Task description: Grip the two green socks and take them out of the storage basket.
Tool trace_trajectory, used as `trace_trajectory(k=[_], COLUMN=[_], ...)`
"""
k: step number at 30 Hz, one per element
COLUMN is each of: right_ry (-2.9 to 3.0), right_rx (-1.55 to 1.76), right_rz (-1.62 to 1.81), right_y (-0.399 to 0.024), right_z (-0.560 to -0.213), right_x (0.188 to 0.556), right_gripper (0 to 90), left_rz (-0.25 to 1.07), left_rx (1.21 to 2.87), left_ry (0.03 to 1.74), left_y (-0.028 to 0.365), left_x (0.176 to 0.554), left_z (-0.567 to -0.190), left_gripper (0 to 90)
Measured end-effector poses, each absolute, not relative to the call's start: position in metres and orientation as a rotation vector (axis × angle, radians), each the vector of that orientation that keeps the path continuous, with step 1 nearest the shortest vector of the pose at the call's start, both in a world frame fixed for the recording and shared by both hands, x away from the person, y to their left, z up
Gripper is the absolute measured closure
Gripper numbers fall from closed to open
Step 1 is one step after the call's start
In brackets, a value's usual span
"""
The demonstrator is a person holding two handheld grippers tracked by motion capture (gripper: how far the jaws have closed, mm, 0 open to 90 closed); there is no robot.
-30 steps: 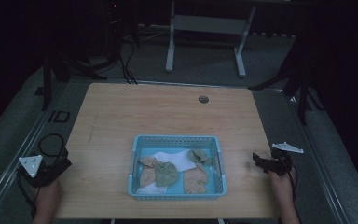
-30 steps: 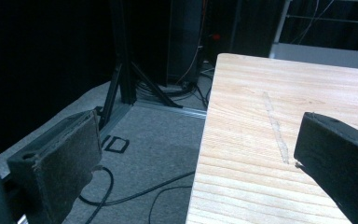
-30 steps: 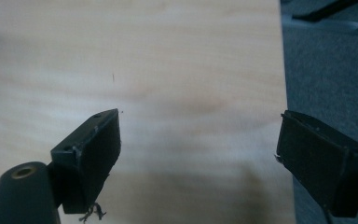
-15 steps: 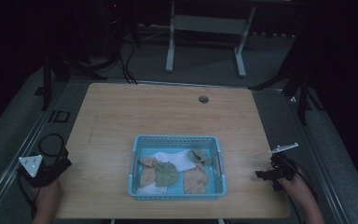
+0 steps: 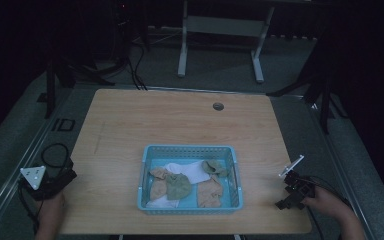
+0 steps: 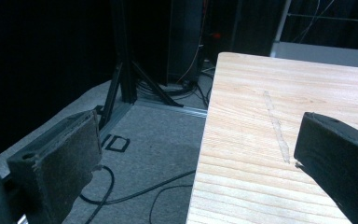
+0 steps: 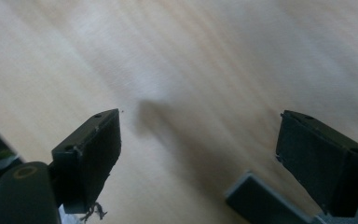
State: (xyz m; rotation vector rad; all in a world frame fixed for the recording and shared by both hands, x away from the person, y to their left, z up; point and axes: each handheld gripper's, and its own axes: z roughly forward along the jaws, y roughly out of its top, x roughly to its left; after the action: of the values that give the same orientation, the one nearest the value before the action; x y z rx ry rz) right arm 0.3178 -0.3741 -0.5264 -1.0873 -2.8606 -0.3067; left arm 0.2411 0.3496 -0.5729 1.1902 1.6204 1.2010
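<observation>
My right gripper (image 5: 286, 199) sits low over the near right corner of the table (image 5: 180, 120), its jaws spread wide with nothing between them; in the right gripper view (image 7: 200, 154) all I see past the two black pads (image 7: 95, 154) is bare, blurred wood close below. My right hand (image 5: 330, 202) holds it just inside the table's right edge, with the grey plate tipped up toward the far side. My left gripper (image 5: 47, 182) is off the table's near left corner, over the grey floor (image 6: 140, 154), and its jaws are wide apart as well: in the left gripper view (image 6: 200, 158) one pad hangs over the floor and the other over the table edge, empty between. A black cable (image 5: 55, 152) curls on the floor just beyond that gripper. The nearest things to either gripper are in the blue basket (image 5: 190, 151), which stands on the near half of the table between my two hands, well apart from both. In it lie crumpled cloths: a white one (image 5: 192, 170) in the middle, an olive green one (image 5: 179, 185) on top of it toward the left, tan ones (image 5: 210, 192) at the near right and at the left, and a small dull green one (image 5: 214, 167) at the far right. Far up the table there is a small round hole (image 5: 218, 106).
</observation>
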Motion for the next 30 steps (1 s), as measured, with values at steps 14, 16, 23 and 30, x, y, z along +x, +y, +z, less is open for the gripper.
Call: trace_trajectory(k=[14, 16, 23, 30], right_ry=[-2.973, -2.977, -2.979, -3.016], right_rx=[-0.638, -0.58, -0.447, -0.326], right_rz=[-0.332, -0.325, -0.268, -0.318], right_y=[-0.342, -0.335, -0.313, -0.29], right_z=[-0.51, -0.508, -0.501, -0.482], right_x=[0.301, 0.299, 0.297, 0.3], right_gripper=[15.2, 15.7, 16.5, 17.3], left_rz=[1.2, 1.2, 1.198, 1.195], left_rx=[1.19, 1.189, 1.185, 1.188], left_ry=[1.621, 1.621, 1.619, 1.62], left_y=[0.35, 0.35, 0.35, 0.35], left_x=[0.241, 0.241, 0.241, 0.241], left_z=[-0.573, -0.573, -0.573, -0.573], left_gripper=[0.7, 0.7, 0.7, 0.7])
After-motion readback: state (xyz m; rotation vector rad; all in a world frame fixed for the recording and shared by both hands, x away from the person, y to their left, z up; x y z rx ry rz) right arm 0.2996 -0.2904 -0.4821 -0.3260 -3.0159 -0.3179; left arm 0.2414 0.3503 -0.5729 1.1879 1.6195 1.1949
